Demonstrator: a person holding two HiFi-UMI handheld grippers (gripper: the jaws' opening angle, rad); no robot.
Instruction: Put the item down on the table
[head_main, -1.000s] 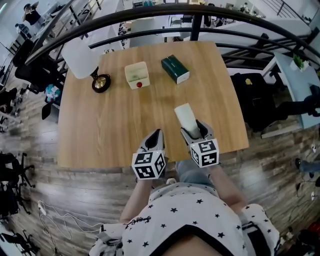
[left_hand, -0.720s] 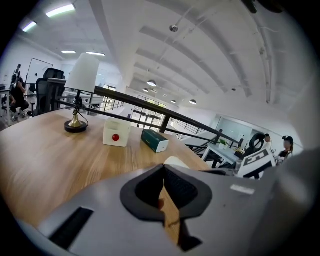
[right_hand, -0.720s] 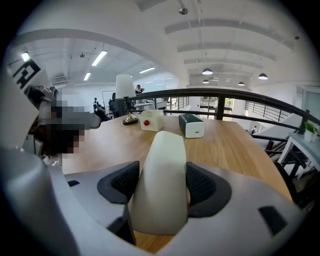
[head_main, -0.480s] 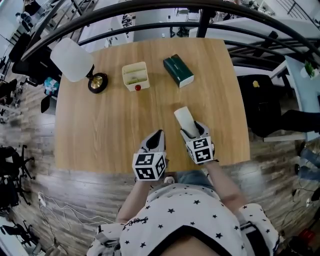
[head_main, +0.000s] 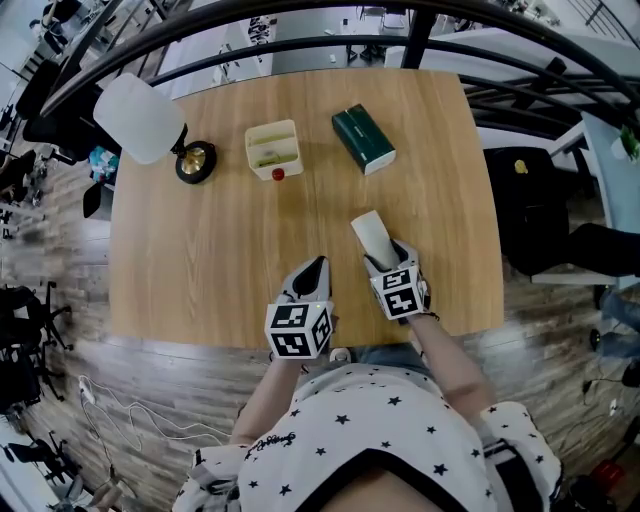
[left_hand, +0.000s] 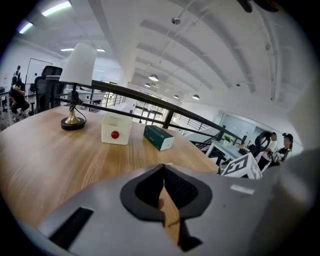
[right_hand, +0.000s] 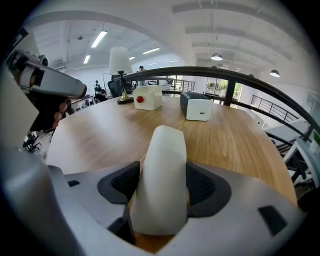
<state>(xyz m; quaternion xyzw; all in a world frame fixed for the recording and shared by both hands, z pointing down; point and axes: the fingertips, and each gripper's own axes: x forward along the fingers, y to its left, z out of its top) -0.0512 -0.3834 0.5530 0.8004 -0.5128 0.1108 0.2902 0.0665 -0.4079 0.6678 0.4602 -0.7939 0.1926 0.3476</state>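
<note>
A smooth white rounded item (head_main: 368, 235) (right_hand: 162, 180) stands nose-up between the jaws of my right gripper (head_main: 384, 262) (right_hand: 162, 189), whose pads press on its two sides. It hangs over the near right part of the wooden table (head_main: 200, 270); I cannot tell whether it touches the wood. My left gripper (head_main: 316, 268) (left_hand: 163, 175) sits just to the left, near the front edge, with its jaws shut together and nothing between them. The left gripper (right_hand: 45, 85) also shows at the left of the right gripper view.
At the back of the table stand a lamp with a white shade (head_main: 138, 118) (left_hand: 77, 65), a cream box with a red knob (head_main: 272, 148) (left_hand: 116, 129) and a dark green box (head_main: 364, 140) (right_hand: 196, 106). A dark railing (head_main: 330, 25) curves behind the table.
The head view has shifted a little. Both grippers keep their places near the table's front edge, and the white item stays in the right one.
</note>
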